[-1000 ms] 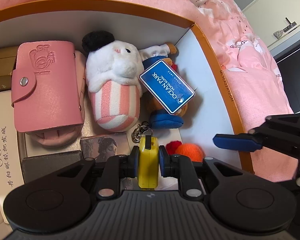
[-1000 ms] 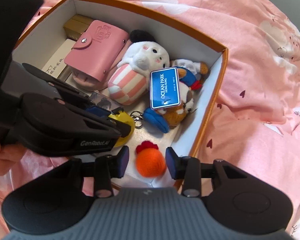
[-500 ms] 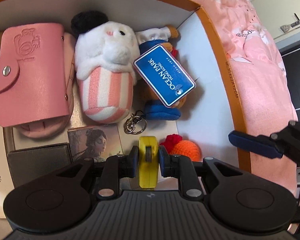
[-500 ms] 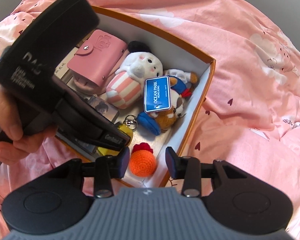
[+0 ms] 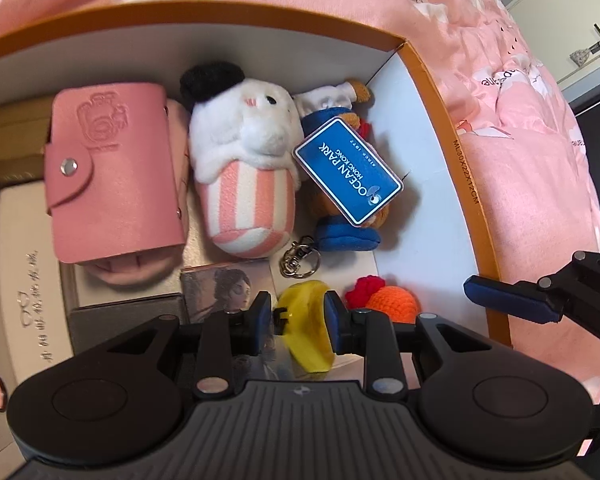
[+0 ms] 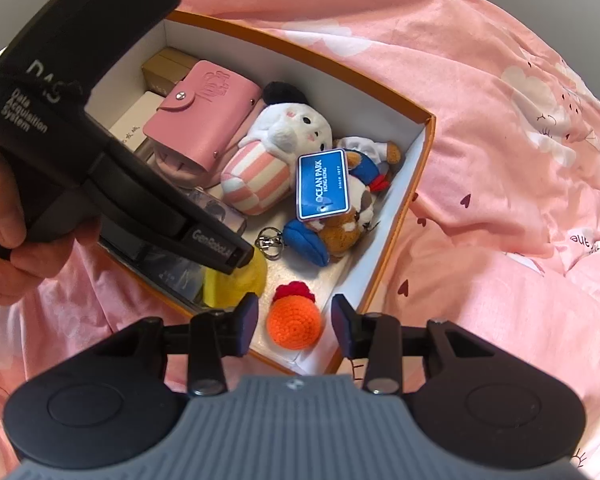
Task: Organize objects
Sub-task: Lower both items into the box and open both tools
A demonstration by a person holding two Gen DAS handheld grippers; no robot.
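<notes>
Tilted over now rather than upright as it was a second ago, the yellow keychain toy [image 5: 306, 330] leans to the right between the left gripper [image 5: 294, 322] fingers, which are opening — the left pad stands clear of it, while the right pad sits at its edge. Its metal clasp [image 5: 298, 258] lies on the floor of the orange-rimmed box [image 5: 458, 184], just in front of the toy. The box rests on a pink bedspread [image 6: 500, 120].

Beside the yellow toy lies an orange crocheted ball [image 6: 294, 322] with a red tuft, in the near corner of the box. The right gripper [image 6: 294, 330] hovers above that ball with its fingers spread, not touching it.

Farther back sit a pink card wallet [image 5: 116, 176], a white plush with a striped body [image 5: 246, 168] and a small plush bearing a blue "Ocean Park" tag [image 5: 348, 170] — all packed side by side. A hand [image 6: 4, 216] grips the left gripper's handle.
</notes>
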